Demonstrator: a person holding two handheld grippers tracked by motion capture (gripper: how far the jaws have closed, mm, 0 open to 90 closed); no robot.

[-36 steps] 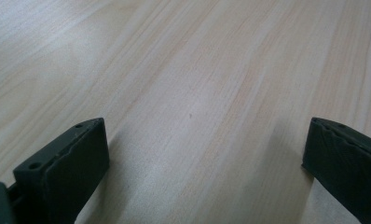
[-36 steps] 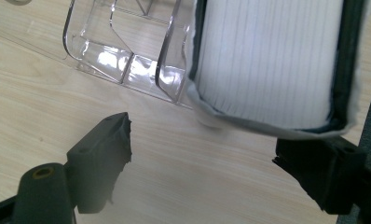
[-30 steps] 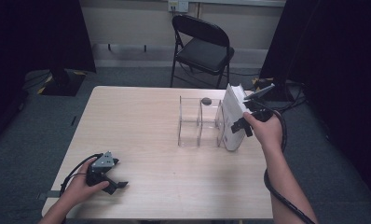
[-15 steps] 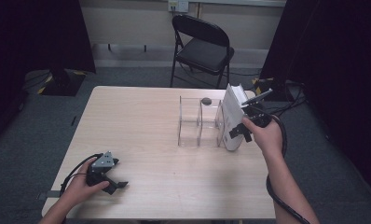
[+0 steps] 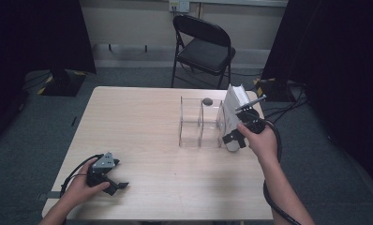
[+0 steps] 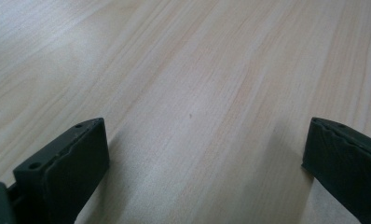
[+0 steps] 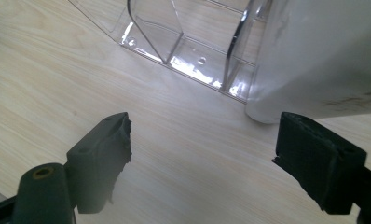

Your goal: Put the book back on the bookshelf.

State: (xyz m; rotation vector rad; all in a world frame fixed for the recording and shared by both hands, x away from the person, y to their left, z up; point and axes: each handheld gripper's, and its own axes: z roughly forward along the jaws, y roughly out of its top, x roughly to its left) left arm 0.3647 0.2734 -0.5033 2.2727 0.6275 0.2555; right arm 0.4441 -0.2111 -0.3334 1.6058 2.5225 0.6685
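My right gripper (image 7: 202,140) hovers low over the table (image 5: 142,122), jaws spread wide with nothing between them; the white carton (image 7: 323,51) stands just beyond its right jaw, apparently touching the clear divided organiser (image 7: 183,42); my left gripper (image 6: 204,154) rests near the table's front left corner, jaws wide, empty.

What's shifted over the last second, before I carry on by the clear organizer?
The right gripper has slid down along the white carton toward the table, coming slightly nearer the person. Its jaws stand open with nothing between them; the carton's lower corner lies just beyond one jaw. Unchanged: the carton leans at the clear organizer's right end, and the left gripper rests open near the table's front left.
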